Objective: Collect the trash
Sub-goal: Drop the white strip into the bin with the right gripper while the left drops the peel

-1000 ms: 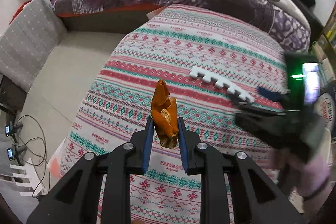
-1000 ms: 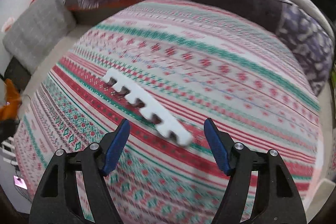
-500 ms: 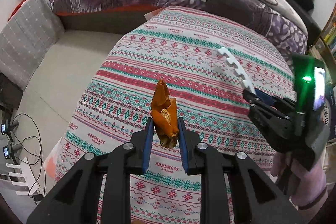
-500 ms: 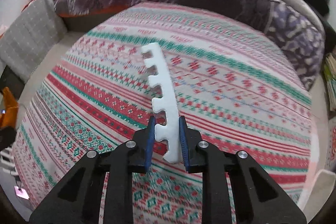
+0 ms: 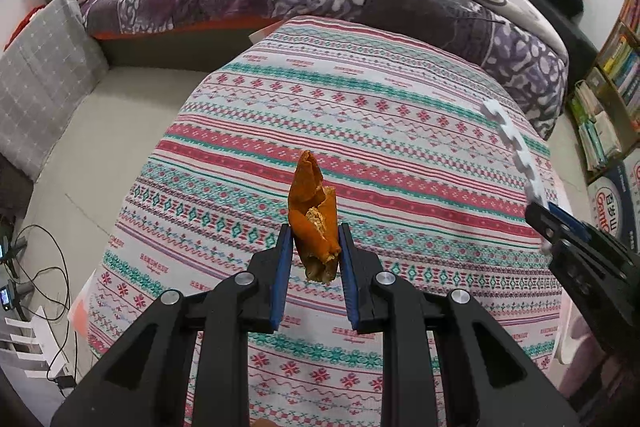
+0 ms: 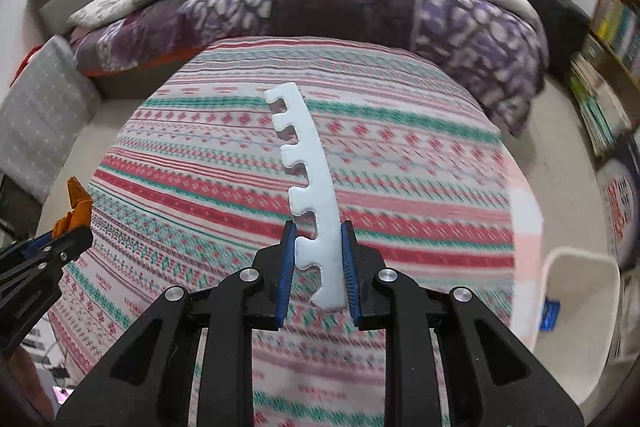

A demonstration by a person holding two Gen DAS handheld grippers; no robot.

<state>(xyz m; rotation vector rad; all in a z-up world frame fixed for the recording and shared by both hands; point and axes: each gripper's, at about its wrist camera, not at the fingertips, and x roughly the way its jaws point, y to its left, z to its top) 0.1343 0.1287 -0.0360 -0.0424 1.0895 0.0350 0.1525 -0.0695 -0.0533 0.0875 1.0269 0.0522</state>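
I have both pieces of trash gripped above the patterned bedspread (image 5: pixel 360 115), my left tool (image 5: pixel 312 255) clamped on the orange peel (image 5: pixel 314 223) and my right tool (image 6: pixel 319 259) on the white notched foam strip (image 6: pixel 310 171), so next I judge each needs carrying to the white bin (image 6: pixel 576 303) at lower right.

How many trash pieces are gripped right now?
2. An orange peel scrap is clamped in the left gripper; a white notched foam strip is clamped in the right gripper. More trash may lie out of view.
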